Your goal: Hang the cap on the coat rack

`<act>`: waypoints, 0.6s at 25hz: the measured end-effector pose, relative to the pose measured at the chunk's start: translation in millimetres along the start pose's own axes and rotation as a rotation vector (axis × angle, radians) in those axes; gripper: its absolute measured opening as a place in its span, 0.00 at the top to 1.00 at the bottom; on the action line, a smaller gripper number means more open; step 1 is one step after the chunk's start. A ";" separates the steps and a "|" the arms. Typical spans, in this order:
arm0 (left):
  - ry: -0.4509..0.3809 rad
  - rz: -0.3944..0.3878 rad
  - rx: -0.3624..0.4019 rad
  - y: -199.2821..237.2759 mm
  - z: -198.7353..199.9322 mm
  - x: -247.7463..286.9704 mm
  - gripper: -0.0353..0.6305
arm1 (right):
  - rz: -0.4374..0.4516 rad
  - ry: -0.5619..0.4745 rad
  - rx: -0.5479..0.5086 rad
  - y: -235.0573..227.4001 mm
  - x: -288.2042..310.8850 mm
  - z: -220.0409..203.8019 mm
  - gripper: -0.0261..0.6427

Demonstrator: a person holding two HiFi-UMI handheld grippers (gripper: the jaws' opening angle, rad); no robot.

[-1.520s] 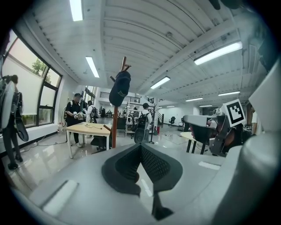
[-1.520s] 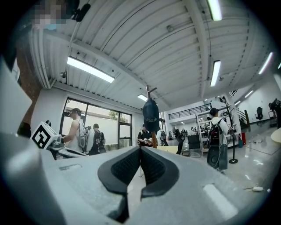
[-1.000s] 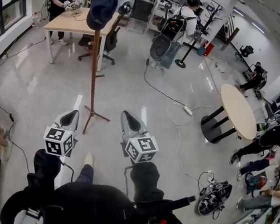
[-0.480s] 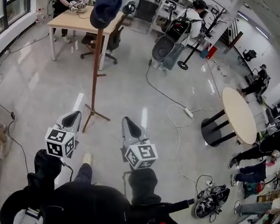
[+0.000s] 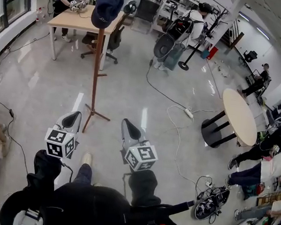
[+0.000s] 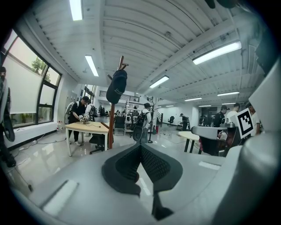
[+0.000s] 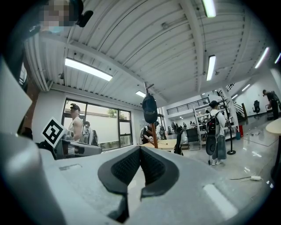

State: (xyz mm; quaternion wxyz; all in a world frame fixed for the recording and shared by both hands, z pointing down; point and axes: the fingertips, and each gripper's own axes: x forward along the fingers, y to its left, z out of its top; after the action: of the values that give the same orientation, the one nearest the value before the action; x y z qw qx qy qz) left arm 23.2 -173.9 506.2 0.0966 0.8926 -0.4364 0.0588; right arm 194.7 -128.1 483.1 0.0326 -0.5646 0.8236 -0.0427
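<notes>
A dark blue cap point(image 5: 107, 6) hangs on top of the wooden coat rack point(image 5: 95, 74), which stands on the shiny floor ahead of me. The cap point(image 6: 116, 86) also shows in the left gripper view, and the cap point(image 7: 149, 109) in the right gripper view, on the rack's upper pegs. My left gripper point(image 5: 71, 118) and right gripper point(image 5: 129, 125) are held side by side near my body, well short of the rack. Both are shut, with pads meeting and nothing between them. Left gripper point(image 6: 141, 147); right gripper point(image 7: 140, 150).
A wooden table point(image 5: 77, 22) with a seated person and an office chair point(image 5: 110, 43) stands behind the rack. A person with a backpack point(image 5: 177, 30) stands farther back. A round table point(image 5: 238, 115) is to the right, cables point(image 5: 177, 124) run over the floor, and a bag point(image 5: 211, 201) lies at lower right.
The view has shifted slightly, so the rack and cap sit a little to the right. Both grippers stay shut and hold the same place.
</notes>
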 end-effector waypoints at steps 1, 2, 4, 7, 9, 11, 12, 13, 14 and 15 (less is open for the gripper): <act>0.000 0.001 0.000 0.1 0.0 -0.7 0.94 | 0.001 0.000 0.001 0.4 0.0 0.1 0.96; -0.001 0.003 0.001 0.1 -0.3 -1.6 0.94 | 0.003 -0.001 0.002 0.9 -0.2 0.1 0.96; -0.001 0.006 0.001 0.5 -1.5 -3.4 0.94 | 0.007 -0.003 0.004 2.1 -0.4 -0.5 0.96; 0.000 0.006 0.003 1.4 -1.4 -4.3 0.94 | 0.009 -0.001 0.009 3.9 0.3 -1.1 0.96; -0.001 0.004 0.002 2.2 -0.5 -4.2 0.94 | 0.011 -0.002 0.009 5.3 1.7 -0.9 0.96; -0.003 0.004 0.002 2.1 -0.9 -4.0 0.94 | 0.012 -0.002 0.007 5.7 2.0 -1.2 0.96; -0.003 0.004 0.001 1.5 -1.4 -3.9 0.94 | 0.013 -0.001 0.006 5.5 1.5 -1.5 0.96; -0.003 0.004 0.001 0.9 -2.0 -4.0 0.94 | 0.013 0.000 0.006 5.3 0.9 -1.8 0.96; -0.002 0.003 0.001 0.5 -2.4 -4.3 0.94 | 0.013 0.002 0.006 5.4 0.4 -2.2 0.96; -0.001 0.003 0.001 0.4 -2.5 -4.5 0.94 | 0.013 0.003 0.006 6.0 0.1 -2.5 0.96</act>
State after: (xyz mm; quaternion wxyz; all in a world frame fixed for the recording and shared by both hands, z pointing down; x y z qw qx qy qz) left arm 20.0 -170.1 507.8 0.0957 0.8920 -0.4379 0.0587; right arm 188.9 -126.0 484.9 0.0334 -0.5590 0.8272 -0.0460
